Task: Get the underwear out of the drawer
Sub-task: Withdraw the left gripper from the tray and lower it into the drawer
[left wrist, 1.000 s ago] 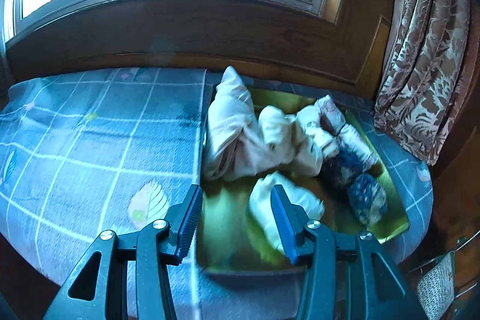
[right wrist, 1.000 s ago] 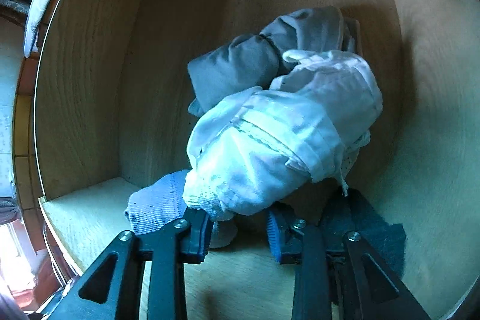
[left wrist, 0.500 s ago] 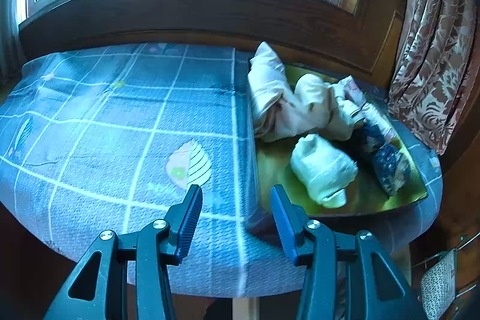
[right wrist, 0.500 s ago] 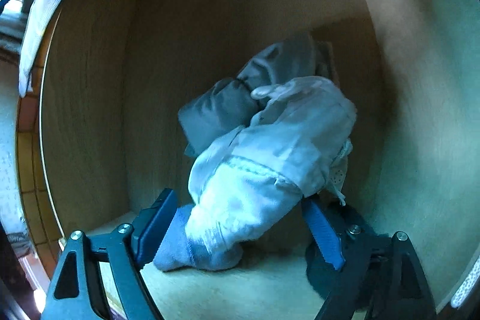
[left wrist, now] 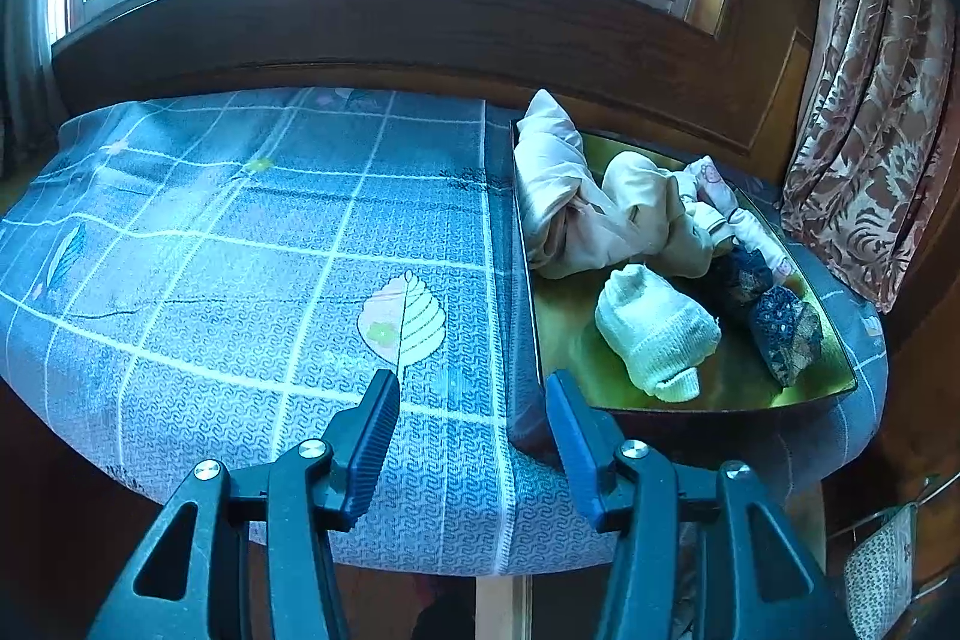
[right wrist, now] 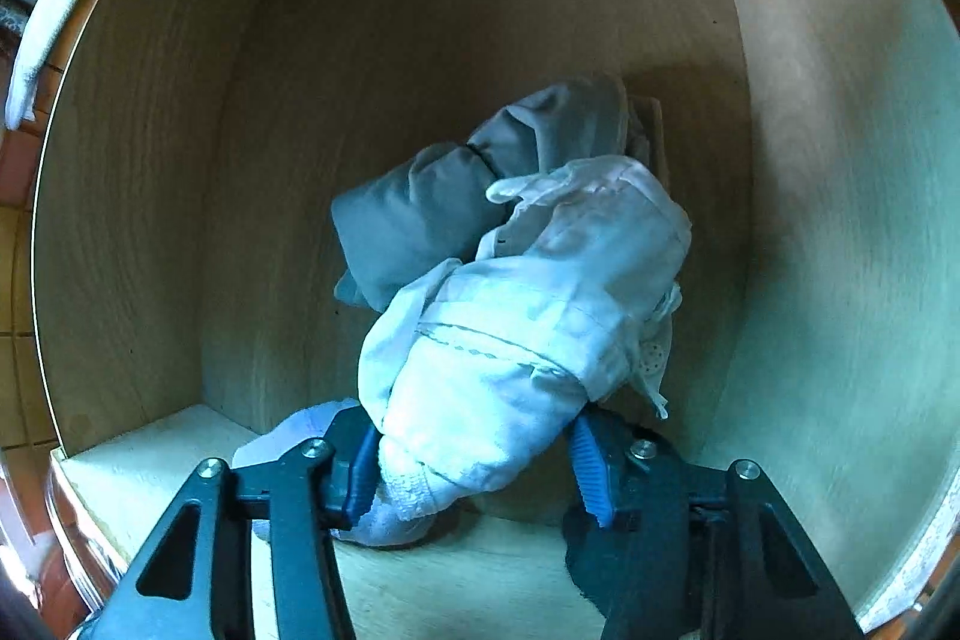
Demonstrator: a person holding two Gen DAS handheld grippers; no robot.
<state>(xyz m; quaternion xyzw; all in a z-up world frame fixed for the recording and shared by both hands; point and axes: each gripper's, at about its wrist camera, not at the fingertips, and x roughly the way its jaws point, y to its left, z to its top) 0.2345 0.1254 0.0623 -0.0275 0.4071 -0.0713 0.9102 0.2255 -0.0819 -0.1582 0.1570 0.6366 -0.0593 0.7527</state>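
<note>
In the right wrist view I look down into a light wooden drawer (right wrist: 156,172). A bundled white underwear (right wrist: 528,316) lies on a grey garment (right wrist: 432,214). My right gripper (right wrist: 474,436) has its jaws closing around the lower end of the white underwear, and both pads touch the cloth. A pale blue cloth (right wrist: 288,436) shows behind the left finger. In the left wrist view my left gripper (left wrist: 471,382) hangs over the table's front edge, its jaws opening, with nothing between them.
A blue checked tablecloth (left wrist: 240,250) covers the table. At its right stands a gold tray (left wrist: 570,340) holding a white knitted bundle (left wrist: 654,334), pale garments (left wrist: 576,196) and dark rolled pieces (left wrist: 786,334). A patterned curtain (left wrist: 870,130) hangs at the right, under a window.
My left gripper has drawn back and to the left, away from the tray. My right gripper let its jaws go wide, then brought them in around the white underwear again.
</note>
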